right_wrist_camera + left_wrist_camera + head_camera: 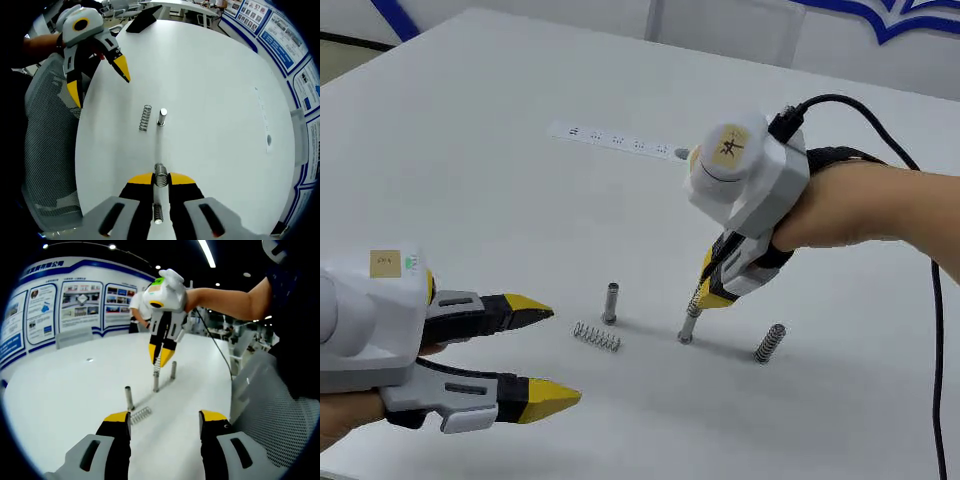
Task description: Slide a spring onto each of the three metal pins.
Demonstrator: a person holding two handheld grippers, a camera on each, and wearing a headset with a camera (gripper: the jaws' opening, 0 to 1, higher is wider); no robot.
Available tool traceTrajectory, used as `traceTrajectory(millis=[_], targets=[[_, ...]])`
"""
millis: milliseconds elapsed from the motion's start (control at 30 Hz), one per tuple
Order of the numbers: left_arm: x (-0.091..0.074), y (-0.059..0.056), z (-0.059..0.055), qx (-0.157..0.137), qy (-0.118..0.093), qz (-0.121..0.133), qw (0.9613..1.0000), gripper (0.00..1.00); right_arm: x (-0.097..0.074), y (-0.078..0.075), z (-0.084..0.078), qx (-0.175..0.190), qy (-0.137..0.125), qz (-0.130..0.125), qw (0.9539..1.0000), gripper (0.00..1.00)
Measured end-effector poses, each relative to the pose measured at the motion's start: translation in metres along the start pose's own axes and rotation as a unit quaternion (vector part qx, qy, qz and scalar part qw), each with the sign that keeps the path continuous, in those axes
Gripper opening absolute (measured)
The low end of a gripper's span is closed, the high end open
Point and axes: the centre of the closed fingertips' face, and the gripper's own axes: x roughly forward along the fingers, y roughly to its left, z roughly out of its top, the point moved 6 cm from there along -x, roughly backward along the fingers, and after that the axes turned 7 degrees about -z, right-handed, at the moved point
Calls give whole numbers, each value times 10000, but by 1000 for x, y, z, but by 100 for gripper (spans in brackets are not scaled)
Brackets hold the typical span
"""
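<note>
spring (160,172) clamped in our right gripper (704,297) caps the middle pin (688,328); next we should slide it down; left gripper (565,356) gapes.

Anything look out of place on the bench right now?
Nothing stands out. One loose spring lies on its side beside the bare pin, apparently waiting its turn; the right gripper holds a second spring over the middle pin.
</note>
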Motion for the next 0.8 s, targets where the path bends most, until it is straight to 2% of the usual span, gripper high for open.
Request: traceTrajectory(millis=[467,633,800], targets=[[-2,0,-2,-26,-1,40,10000,56,35,6,-6,32,264,98,9996,12],[-3,2,-2,-30,-10,66,10000,56,42,6,-8,2,350,104,9993,12],[-4,2,-2,-26,-4,83,10000,55,43,7,-8,7,317,130,9994,13]])
